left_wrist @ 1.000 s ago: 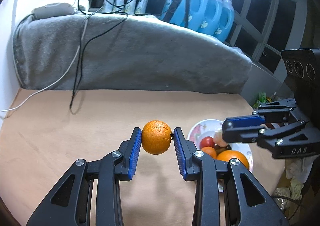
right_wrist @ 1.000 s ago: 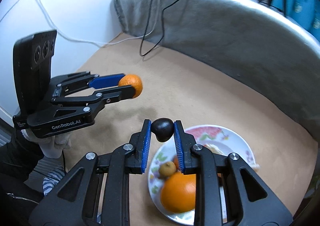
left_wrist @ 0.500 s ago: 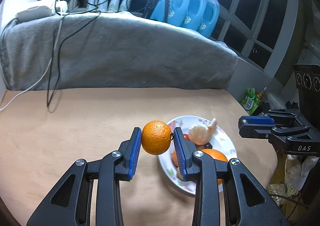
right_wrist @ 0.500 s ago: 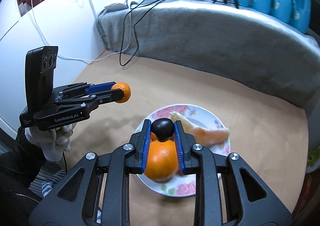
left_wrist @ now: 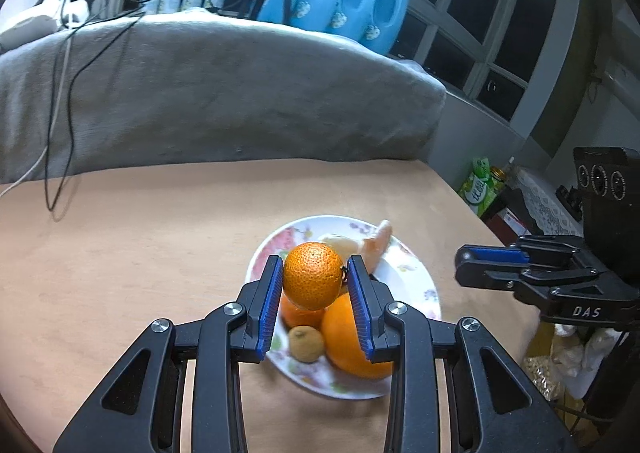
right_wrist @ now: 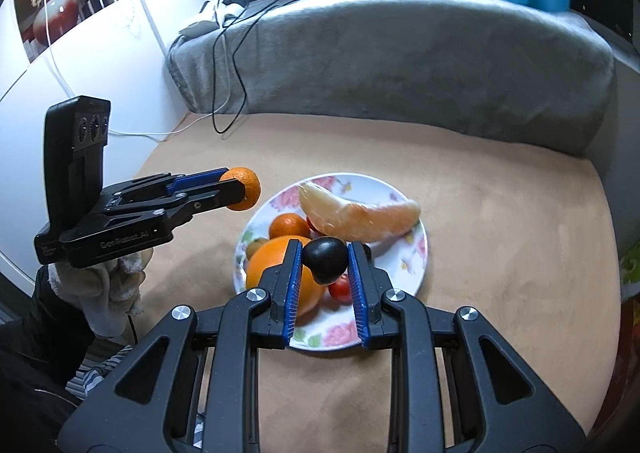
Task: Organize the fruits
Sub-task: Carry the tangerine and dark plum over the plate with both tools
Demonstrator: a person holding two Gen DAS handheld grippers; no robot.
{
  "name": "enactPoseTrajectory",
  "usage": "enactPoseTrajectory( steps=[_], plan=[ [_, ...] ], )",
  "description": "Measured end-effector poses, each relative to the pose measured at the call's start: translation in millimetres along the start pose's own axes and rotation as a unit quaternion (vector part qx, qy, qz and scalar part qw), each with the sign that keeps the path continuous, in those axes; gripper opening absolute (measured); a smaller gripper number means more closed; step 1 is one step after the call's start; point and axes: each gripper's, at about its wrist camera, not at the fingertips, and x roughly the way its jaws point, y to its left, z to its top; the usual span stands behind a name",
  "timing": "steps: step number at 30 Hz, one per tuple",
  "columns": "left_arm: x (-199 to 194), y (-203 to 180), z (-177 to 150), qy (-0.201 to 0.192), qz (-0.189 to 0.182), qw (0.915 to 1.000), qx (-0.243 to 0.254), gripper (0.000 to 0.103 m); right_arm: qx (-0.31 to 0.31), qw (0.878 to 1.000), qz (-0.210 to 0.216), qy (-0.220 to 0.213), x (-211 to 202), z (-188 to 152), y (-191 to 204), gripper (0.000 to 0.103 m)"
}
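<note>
Both fruits held over the flowered white china plate

Left wrist view: your left gripper, jaws clamped on the small round orange mandarin, needs a bare patch. Right wrist view: lower your right gripper, jaws pinching the dark glossy plum-like fruit, clear of the pale pomelo wedge.

Small mandarin, pebbled orange skin, is clamped between the blue pads of the left tongs, held above the plate. Dark, near-black glossy fruit is pinched in the right tongs, also over the plate. Floral white plate is set on the tan table; a large orange, a small mandarin, a pale peeled citrus wedge, a red cherry tomato and a small brownish round fruit are carried on it.
</note>
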Motion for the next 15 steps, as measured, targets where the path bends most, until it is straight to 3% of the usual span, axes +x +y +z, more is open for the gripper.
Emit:
enactPoseTrajectory(
  steps=[15],
  plan=[
    [15, -29, 2, 0.014, -0.012, 0.9996, 0.022, 0.031, 0.013, 1.0, 0.006, 0.01, 12, -21, -11, 0.024]
  ],
)
